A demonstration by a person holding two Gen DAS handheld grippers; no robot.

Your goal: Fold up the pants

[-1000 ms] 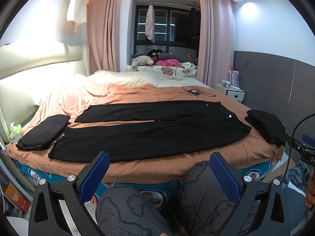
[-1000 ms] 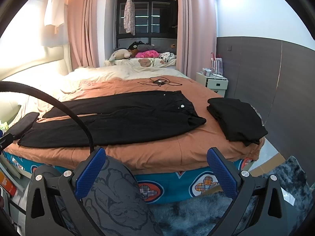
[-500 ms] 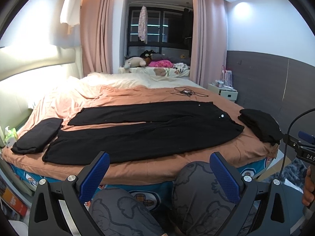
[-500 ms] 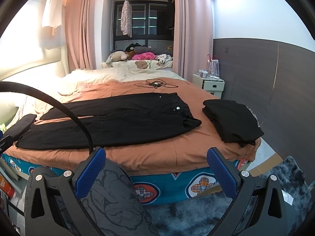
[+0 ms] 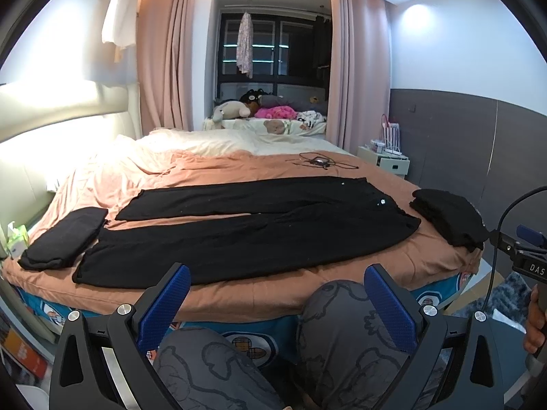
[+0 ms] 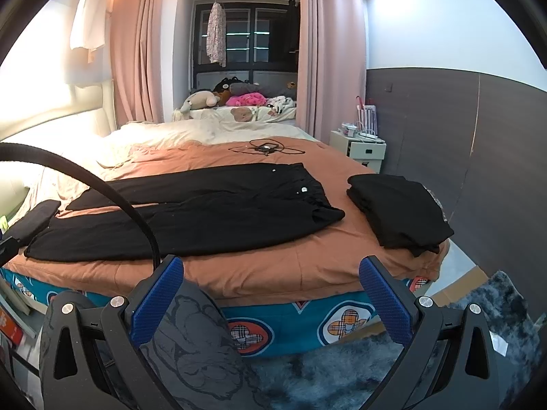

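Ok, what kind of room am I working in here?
A home bedroom, most likely. A wide bed with an orange cover holds the spread-out black pants, pink curtains frame a dark window, and stuffed toys are piled beyond the bed.

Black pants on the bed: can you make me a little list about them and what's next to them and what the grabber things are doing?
pants: black pants spread flat on the orange bedcover, legs apart, unfolded
waistband end: toward the right
left of pants: small folded black item
right of pants: black clothes pile near the bed corner
far side of bed: tangled cable
left gripper: open, empty, short of the bed
right gripper: open, empty, short of the bed
person: knees in patterned grey trousers by the bed edge
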